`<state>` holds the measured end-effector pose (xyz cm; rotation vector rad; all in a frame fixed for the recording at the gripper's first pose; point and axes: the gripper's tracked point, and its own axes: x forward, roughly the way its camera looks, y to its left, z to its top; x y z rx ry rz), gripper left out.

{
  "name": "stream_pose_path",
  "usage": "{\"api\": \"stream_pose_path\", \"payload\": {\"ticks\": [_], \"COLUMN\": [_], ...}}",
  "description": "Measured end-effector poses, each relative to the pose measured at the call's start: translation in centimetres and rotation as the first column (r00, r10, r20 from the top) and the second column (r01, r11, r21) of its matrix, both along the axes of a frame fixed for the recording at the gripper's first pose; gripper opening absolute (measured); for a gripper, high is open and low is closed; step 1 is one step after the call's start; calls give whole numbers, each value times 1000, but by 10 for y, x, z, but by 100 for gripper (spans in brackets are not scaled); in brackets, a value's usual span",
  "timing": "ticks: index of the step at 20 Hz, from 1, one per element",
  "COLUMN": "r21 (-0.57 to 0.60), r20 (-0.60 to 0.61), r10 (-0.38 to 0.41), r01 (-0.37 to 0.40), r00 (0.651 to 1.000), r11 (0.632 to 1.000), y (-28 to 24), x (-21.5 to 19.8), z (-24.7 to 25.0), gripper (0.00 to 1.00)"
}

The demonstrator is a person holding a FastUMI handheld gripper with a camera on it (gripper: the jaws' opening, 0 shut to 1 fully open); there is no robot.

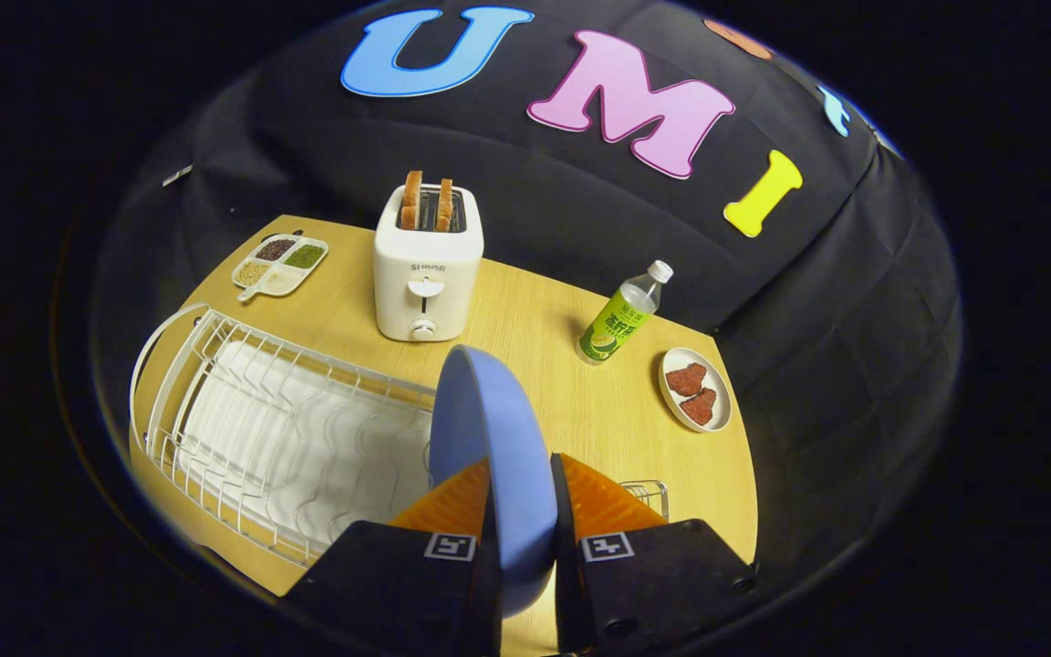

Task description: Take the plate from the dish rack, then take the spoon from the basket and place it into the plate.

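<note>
- Gripper view: the gripper has its two fingers closed tight on the rim of the blue plate, one finger on each face. The plate stands on edge between them, rising up and leaning slightly to the left.
- The white wire dish rack lies left of the fingers and a little ahead; its slots look empty, and the plate appears lifted clear of the wires, though its lower edge is hidden behind the fingers.
- Just to the right of the right finger a small wire basket peeks out. I cannot make out the spoon in it from here.
- Beyond the fingers, on the wooden tabletop, stands a white toaster with two slices of bread in it. Ahead to the right are a green-labelled bottle and a small dish with two reddish pieces; far ahead to the left is a divided tray of grains.
- What could go wrong, as I judge it: the hold is only on the rim, so a quick swing could let the plate pivot or slip. Setting it down edge-first might let it roll or topple. A wide sweep to the right could knock the bottle over, and a low pass to the left could catch the rack wires.
</note>
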<state>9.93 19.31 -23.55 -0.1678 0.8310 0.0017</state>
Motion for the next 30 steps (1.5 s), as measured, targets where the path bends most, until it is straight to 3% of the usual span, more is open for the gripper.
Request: {"api": "stream_pose_path", "payload": {"ticks": [6, 9, 14, 21, 25, 30], "r21": [-135, -118, 86, 311, 377, 510], "r20": [63, 140, 203, 247, 186, 56], "r10": [48, 50, 40, -12, -30, -40], "r01": [-39, -34, -59, -68, -43, 5], "r00": [997, 989, 978, 969, 982, 998], "r11": [990, 992, 995, 948, 925, 860], "y": [5, 0, -15, -84, -124, -147], "x": [16, 16, -6, -65, -113, -168], "z": [26, 51, 81, 106, 82, 19], "gripper": [27, 27, 27, 27, 27, 27]}}
